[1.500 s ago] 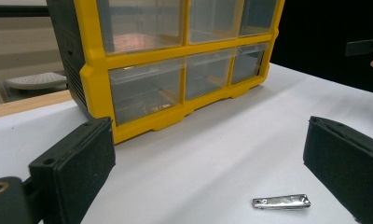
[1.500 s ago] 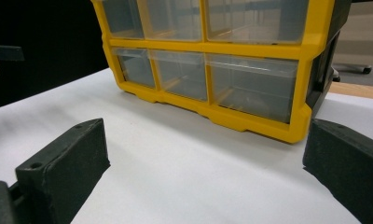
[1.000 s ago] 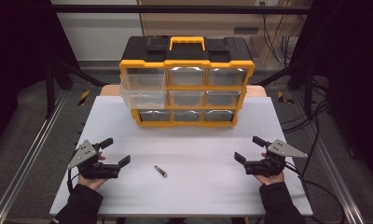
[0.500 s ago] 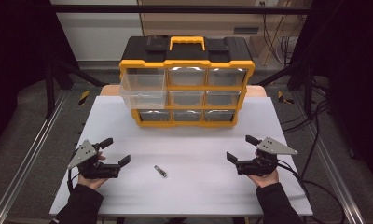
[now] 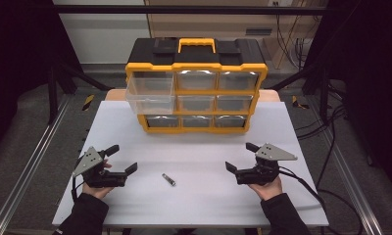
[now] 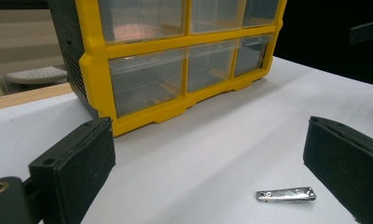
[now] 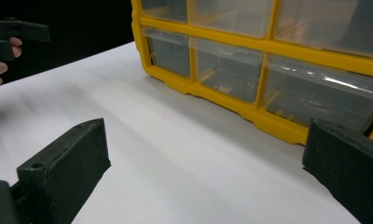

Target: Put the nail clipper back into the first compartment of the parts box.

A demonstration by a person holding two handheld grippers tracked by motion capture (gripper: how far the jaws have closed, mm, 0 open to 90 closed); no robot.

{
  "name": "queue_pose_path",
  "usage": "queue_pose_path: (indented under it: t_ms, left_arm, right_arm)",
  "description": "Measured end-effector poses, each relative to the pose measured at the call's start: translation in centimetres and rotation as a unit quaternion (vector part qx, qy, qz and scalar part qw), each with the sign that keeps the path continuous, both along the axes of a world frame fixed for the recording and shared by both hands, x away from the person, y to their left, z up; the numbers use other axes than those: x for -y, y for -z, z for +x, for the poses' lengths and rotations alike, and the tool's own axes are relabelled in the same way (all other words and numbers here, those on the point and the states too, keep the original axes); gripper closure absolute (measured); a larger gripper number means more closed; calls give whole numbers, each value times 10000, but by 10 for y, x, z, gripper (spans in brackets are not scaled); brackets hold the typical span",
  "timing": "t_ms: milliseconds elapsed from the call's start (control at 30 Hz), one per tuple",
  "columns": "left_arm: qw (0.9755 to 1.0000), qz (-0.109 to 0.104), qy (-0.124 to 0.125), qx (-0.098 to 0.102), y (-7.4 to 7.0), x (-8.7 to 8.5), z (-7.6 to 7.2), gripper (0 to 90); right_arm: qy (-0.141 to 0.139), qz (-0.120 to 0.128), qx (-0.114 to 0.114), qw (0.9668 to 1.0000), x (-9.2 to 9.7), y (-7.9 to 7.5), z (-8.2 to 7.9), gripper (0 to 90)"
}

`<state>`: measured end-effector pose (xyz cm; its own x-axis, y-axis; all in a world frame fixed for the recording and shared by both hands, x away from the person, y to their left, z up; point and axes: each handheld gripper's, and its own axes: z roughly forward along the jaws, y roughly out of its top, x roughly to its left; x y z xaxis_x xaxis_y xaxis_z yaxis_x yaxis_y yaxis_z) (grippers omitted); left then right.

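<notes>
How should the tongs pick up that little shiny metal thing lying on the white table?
Probably from straight above, pinching the metal piece across its narrow middle. It is a thin strip lying flat on the table, so its two long edges are the easiest sides to squeeze. The left tongs are open and nearest.

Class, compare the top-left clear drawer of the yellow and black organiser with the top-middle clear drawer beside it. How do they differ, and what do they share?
The top-left clear plastic drawer is pulled out, overhanging the white table; the top-middle clear plastic drawer sits pushed into the yellow and black organiser. The top-left drawer's open top and side walls show; the top-middle drawer shows just its front face. Both are transparent, in the same row, and look alike in width.
</notes>
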<state>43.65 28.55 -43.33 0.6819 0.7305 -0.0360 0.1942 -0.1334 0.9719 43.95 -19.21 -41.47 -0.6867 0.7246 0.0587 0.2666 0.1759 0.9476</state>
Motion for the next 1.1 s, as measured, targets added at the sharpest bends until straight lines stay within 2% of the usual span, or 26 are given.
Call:
queue_pose_path:
  t_ms: [233, 567, 800, 1100]
  left_arm:
    - [10000, 9, -1, -9, 0, 0, 0, 20]
    - [10000, 19, -25, -9, 1, 1, 0, 20]
    - [10000, 15, -20, -10, 1, 1, 0, 20]
    - [10000, 22, -31, -23, 1, 0, 1, 20]
  right_arm:
    - [-119, -230, -91, 9996, -18, 4, 1, 7]
    - [-277, -352, -141, 9989, -37, 5, 1, 7]
    - [-400, -470, -302, 9976, -55, 8, 4, 9]
    - [-511, -657, -288, 9961, -76, 9, 5, 12]
